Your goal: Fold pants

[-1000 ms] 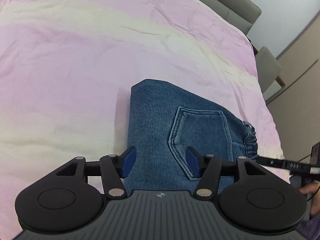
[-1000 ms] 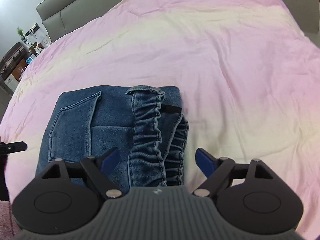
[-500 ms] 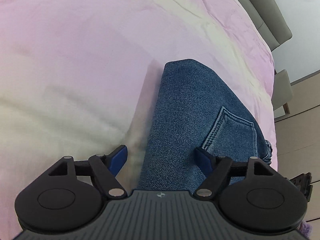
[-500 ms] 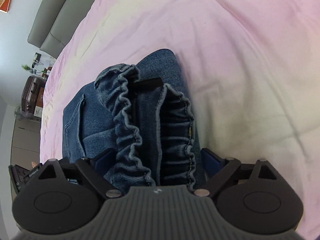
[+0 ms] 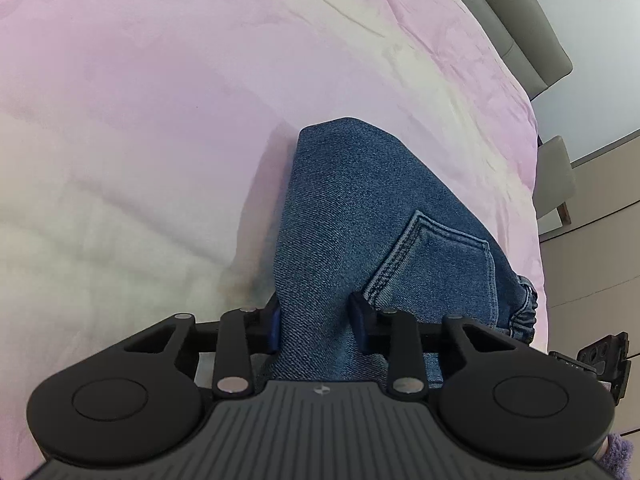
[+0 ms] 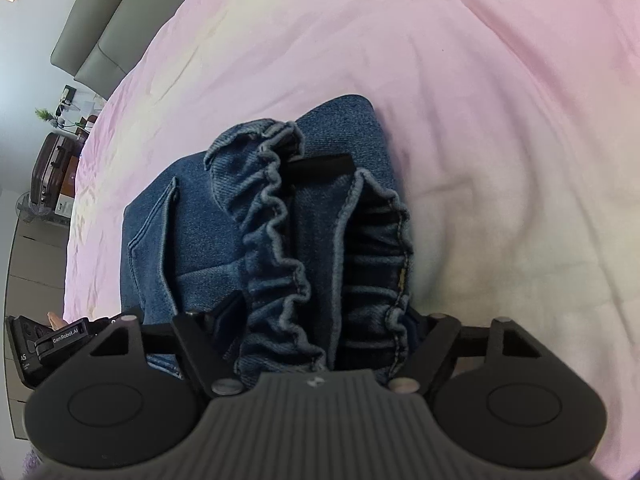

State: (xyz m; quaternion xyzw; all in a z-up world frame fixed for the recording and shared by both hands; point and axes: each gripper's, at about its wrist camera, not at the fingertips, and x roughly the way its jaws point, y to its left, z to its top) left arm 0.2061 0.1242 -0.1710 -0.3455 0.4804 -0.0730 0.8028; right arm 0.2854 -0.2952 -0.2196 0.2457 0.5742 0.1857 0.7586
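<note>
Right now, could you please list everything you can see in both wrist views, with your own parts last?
jeans: one pair, blue denim, folded into a bundle on the bed, both ends gripped.
elastic waistband: one, gathered blue denim, at the right-hand end of the bundle.
back pocket: one, blue with stitched edges, on top near the left tongs.
bedcover: one, pink and cream, under the jeans.
headboard: one, grey, at the far end of the bed.
suitcase: one, dark brown, beside the bed.
left tongs: black with blue pads, closed on the jeans.
right tongs: black, closed on the waistband end.
</note>
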